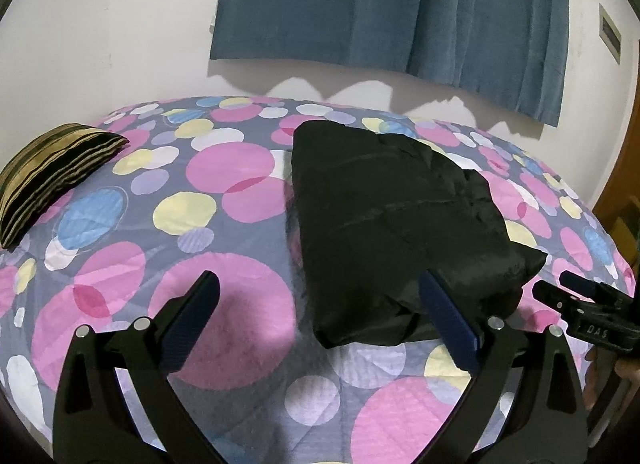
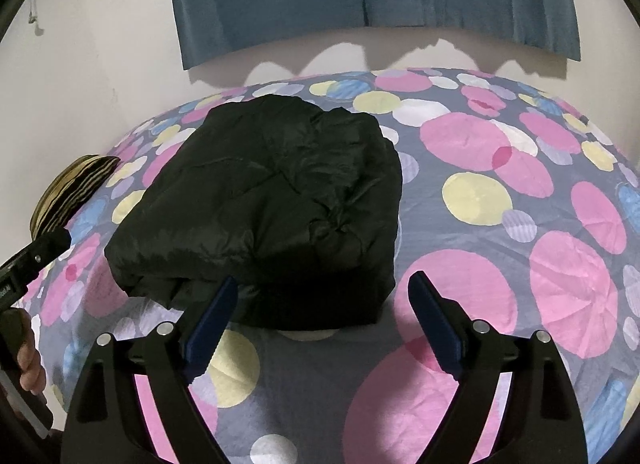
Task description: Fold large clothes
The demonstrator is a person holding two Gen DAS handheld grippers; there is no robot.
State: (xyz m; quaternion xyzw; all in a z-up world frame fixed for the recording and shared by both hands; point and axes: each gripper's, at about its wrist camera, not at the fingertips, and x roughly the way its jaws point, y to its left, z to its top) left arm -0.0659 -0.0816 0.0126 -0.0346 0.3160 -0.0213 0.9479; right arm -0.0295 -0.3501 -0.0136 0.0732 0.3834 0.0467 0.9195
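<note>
A black puffy jacket (image 1: pixel 396 220) lies folded into a thick bundle on the bed with the dotted bedspread (image 1: pixel 160 224). It also shows in the right wrist view (image 2: pixel 272 208). My left gripper (image 1: pixel 320 284) is open and empty, just in front of the bundle's near left corner. My right gripper (image 2: pixel 324 284) is open and empty, in front of the bundle's near edge. The right gripper also shows at the right edge of the left wrist view (image 1: pixel 580 296). The left gripper shows at the left edge of the right wrist view (image 2: pixel 36 260).
A striped gold and black pillow (image 1: pixel 52 172) lies at the bed's far left. A blue curtain (image 1: pixel 392 8) hangs on the white wall behind the bed. A wooden door frame (image 1: pixel 616 168) stands at the right. Bare bedspread (image 2: pixel 520 224) lies right of the jacket.
</note>
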